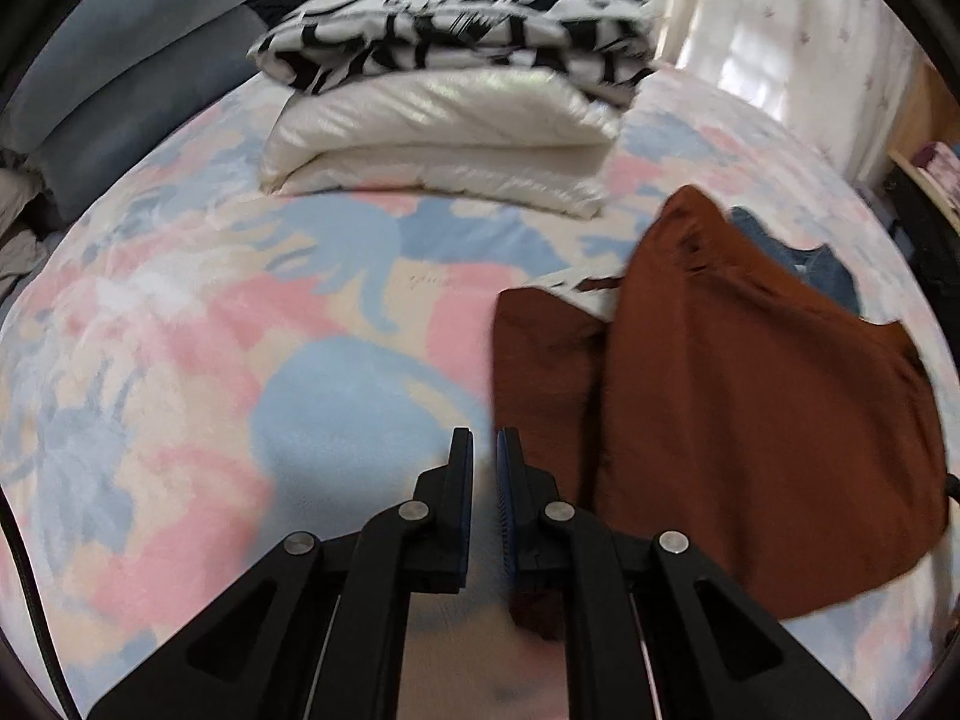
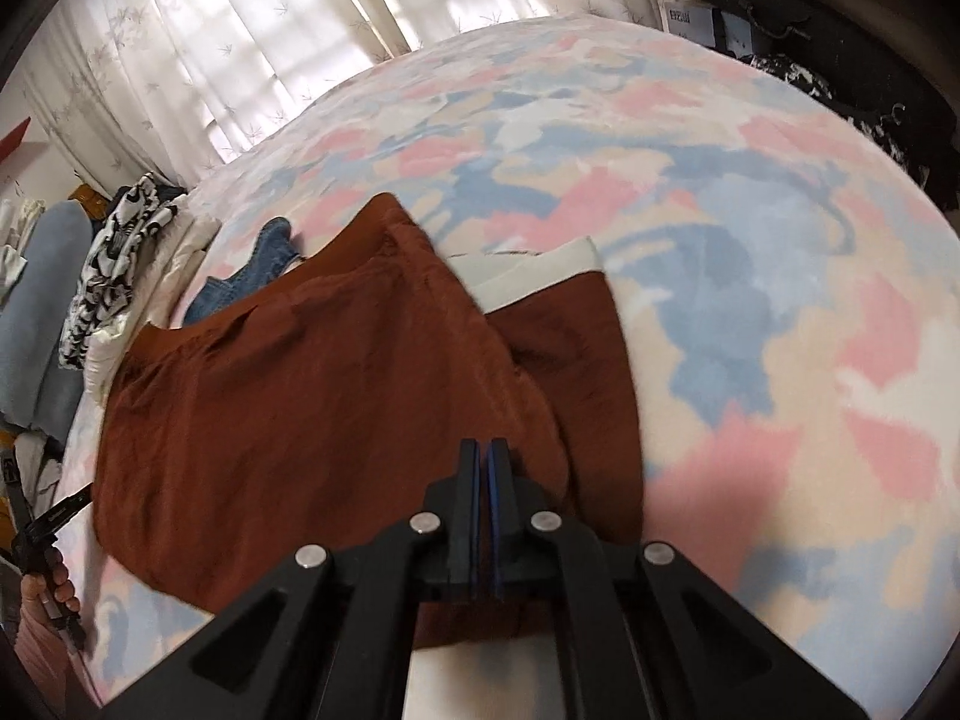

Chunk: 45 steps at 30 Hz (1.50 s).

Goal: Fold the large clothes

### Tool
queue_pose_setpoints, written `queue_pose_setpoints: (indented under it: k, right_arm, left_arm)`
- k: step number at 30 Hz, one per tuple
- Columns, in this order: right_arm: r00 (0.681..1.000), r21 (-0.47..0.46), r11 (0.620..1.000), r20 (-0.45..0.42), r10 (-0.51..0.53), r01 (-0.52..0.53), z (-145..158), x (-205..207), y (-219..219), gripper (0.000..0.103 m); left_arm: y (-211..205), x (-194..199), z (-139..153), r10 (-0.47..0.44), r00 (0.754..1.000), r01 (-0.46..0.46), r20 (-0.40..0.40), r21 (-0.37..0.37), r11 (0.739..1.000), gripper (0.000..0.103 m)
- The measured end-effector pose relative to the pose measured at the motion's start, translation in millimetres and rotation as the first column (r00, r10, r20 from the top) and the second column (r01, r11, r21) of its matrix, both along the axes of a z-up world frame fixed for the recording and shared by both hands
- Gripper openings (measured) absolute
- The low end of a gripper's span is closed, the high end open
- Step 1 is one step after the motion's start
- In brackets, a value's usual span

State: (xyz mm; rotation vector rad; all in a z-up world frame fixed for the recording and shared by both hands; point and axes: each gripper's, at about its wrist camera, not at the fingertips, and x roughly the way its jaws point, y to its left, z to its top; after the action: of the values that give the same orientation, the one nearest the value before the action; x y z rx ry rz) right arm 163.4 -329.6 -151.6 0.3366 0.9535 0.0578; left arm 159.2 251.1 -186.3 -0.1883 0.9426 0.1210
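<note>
Left wrist view
- My left tongs point(image 1: 485, 441): jaws drawn almost together, only a thin slit between the blue pads; nothing visibly between the tips, which hang over the bedspread point(image 1: 180, 360).
- Rust-brown garment point(image 1: 750, 420): the task's piece, on the bedspread just beside my left tongs, on their right; one edge runs under the right finger, and I cannot tell whether it is pinched there.
- White cloth point(image 1: 591, 300): peeks out at the garment's far edge, partly covered by it.
- Blue denim piece point(image 1: 828, 276): behind the garment, its top showing.
- White folded quilt point(image 1: 432, 150): well beyond the garment, toward the curtain point(image 1: 750, 30).
- Black-and-white patterned fabric point(image 1: 456, 30): stacked on the quilt.

Right wrist view
- My right tongs point(image 2: 483, 450): jaws closed pad to pad; tips lie over the rust-brown garment point(image 2: 312, 420); whether a fold is caught I cannot tell.
- Garment: spread left of and beneath the tongs, on the bedspread point(image 2: 750, 300).
- White cloth point(image 2: 540, 276): beyond the garment's far edge.
- Denim point(image 2: 252, 276): at the garment's far left corner.
- My left hand point(image 2: 51, 588): at the garment's left, gripping the other tongs' handle.
</note>
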Motion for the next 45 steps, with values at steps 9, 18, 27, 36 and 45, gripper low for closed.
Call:
queue_pose_setpoints:
  k: [9, 18, 27, 36, 45]
  right_arm:
    - [0.999, 0.111, 0.993, -0.017, 0.032, -0.030, 2.4, -13.6, 11.3, 0.003]
    - [0.991, 0.101, 0.986, 0.039, 0.127, -0.130, 29.5, 12.9, 58.9, 0.003]
    - [0.986, 0.002, 0.990, 0.083, 0.143, -0.143, 28.9, 103.1, 98.7, 0.003]
    - [0.996, -0.115, 0.993, 0.085, 0.000, 0.009, -9.8, 171.5, 42.3, 0.000]
    - [0.994, 0.142, 0.989, 0.094, -0.063, 0.049, -34.6, 176.3, -2.6, 0.000]
  left_arm:
    - [-28.1, -21.9, 23.5, -0.155, 0.988, 0.156, 0.009, -0.023, 0.988, 0.007]
    - [-83.4, 28.2, 26.0, -0.247, 0.969, 0.247, 0.026, -0.017, 0.969, 0.007]
    - [-110.4, 131.8, 8.2, -0.207, 0.978, 0.206, 0.017, 0.070, 0.976, 0.008]
    - [-93.9, 189.4, -25.6, -0.196, 0.981, 0.195, 0.009, 0.044, 0.980, 0.008]
    - [-62.7, 188.3, -36.7, -0.151, 0.987, 0.159, 0.060, -0.161, 0.974, 0.004]
